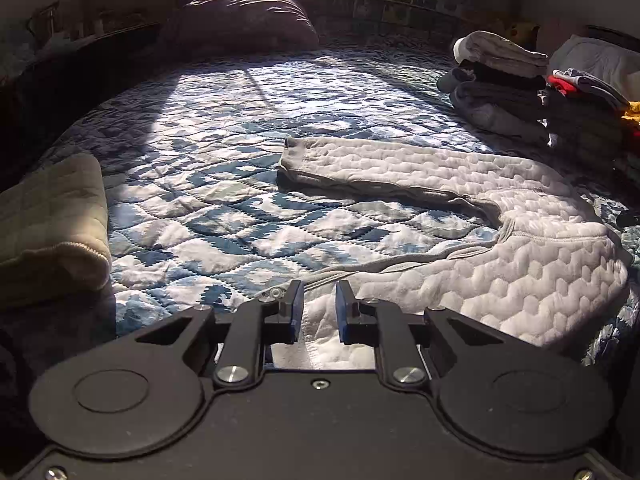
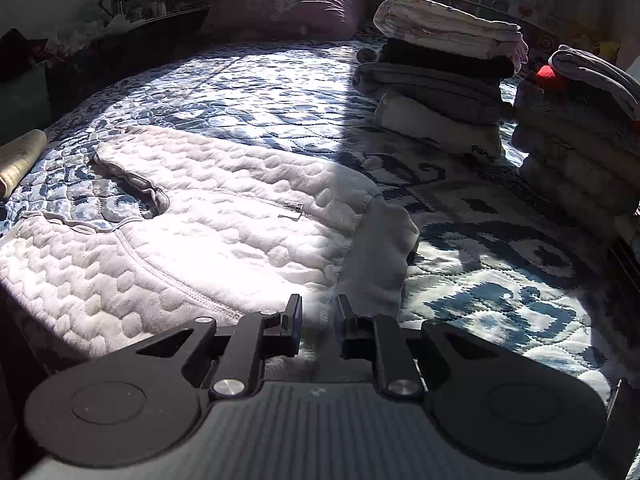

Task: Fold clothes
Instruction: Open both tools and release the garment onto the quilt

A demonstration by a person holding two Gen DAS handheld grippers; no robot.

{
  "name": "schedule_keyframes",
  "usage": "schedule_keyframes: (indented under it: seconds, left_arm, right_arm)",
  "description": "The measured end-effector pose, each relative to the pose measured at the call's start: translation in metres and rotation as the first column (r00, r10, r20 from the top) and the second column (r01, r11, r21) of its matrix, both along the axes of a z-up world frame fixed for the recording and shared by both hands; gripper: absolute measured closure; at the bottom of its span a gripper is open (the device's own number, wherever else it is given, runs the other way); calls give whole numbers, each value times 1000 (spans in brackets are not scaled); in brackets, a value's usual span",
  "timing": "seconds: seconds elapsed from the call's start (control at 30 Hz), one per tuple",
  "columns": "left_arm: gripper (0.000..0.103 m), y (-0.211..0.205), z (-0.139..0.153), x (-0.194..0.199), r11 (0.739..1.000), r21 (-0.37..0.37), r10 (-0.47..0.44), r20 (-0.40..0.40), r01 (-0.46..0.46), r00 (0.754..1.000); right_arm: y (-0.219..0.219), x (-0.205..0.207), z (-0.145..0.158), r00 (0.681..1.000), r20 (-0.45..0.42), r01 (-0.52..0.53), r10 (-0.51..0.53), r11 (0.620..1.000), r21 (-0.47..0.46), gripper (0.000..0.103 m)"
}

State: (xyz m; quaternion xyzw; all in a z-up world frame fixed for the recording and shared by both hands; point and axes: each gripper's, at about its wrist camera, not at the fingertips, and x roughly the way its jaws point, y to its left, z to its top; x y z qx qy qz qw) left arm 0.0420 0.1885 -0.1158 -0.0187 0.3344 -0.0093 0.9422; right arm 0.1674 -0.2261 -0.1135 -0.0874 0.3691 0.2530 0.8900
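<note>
A pale grey quilted jacket [image 1: 500, 272] lies flat on the blue-and-white bedspread [image 1: 220, 140]. One sleeve [image 1: 400, 168] stretches out to the left. In the right wrist view the jacket [image 2: 200, 208] shows its zip pull [image 2: 292, 206], and the other sleeve [image 2: 380, 248] lies folded down toward me. My left gripper [image 1: 320, 308] sits at the near hem, jaws narrowly apart with jacket fabric filling the gap. My right gripper [image 2: 320, 316] is at the near hem beside that sleeve, likewise pinched on blurred grey fabric.
A stack of folded clothes [image 2: 444, 80] stands at the right of the bed, with a second stack [image 2: 576, 140] beside it. A purple pillow [image 1: 248, 20] lies at the head. A folded beige quilted piece [image 1: 52, 216] rests at the near left.
</note>
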Motion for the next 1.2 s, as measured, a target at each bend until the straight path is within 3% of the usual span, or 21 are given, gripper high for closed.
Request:
schedule_keyframes:
  seconds: [0.1,0.17,0.23,0.4,0.5,0.57,0.6,0.67,0.77,0.9,0.97,1.07,1.13,1.2]
  left_arm:
    - [86,-41,-5,17,993,-12,-116,-3,116,993]
    - [82,-65,-15,28,987,-18,-162,-18,161,987]
    - [81,-83,-20,35,980,-21,-197,-25,197,980]
    - [81,-131,-25,52,956,-42,-291,-9,290,957]
    - [78,-158,-26,64,941,-33,-337,23,338,941]
    - [70,-172,-35,75,934,-30,-357,7,357,934]
    - [52,-177,-39,78,930,-20,-366,-3,366,930]
    - [46,-179,-46,77,922,21,-386,-31,386,922]
    - [46,-183,-56,75,905,81,-411,-75,417,908]
    - [45,-160,-58,58,892,76,-441,-75,446,894]
    - [45,-145,-58,48,893,67,-439,-79,444,895]
    - [45,-120,-53,33,898,44,-434,-90,439,896]
    - [45,-106,-49,24,902,44,-423,-106,429,900]
    - [45,-88,-43,14,918,43,-388,-111,394,915]
  right_arm:
    - [34,12,-25,994,-100,-31,35,999,38,84]
    - [55,4,-48,993,-96,-75,68,995,-62,84]
    - [66,-10,-44,992,-49,-124,118,980,-155,84]
    - [44,-26,-24,993,32,-116,117,993,-24,84]
    - [37,-17,-35,998,1,-70,70,998,10,77]
    - [29,-9,-48,996,-79,-35,37,999,29,72]
    - [21,-7,-50,994,-107,-24,31,998,66,72]
    - [10,-5,-50,989,-146,-19,34,994,104,72]
    - [2,-10,-47,988,-138,-64,70,997,50,73]
    - [-25,-3,-45,984,-169,-41,57,994,96,79]
    - [-28,4,-40,986,-159,-31,46,995,99,90]
    - [-32,14,-33,989,-144,-14,29,995,103,96]
    - [-34,21,-28,991,-133,-4,18,994,105,96]
    - [-36,28,-23,992,-123,7,6,994,108,89]
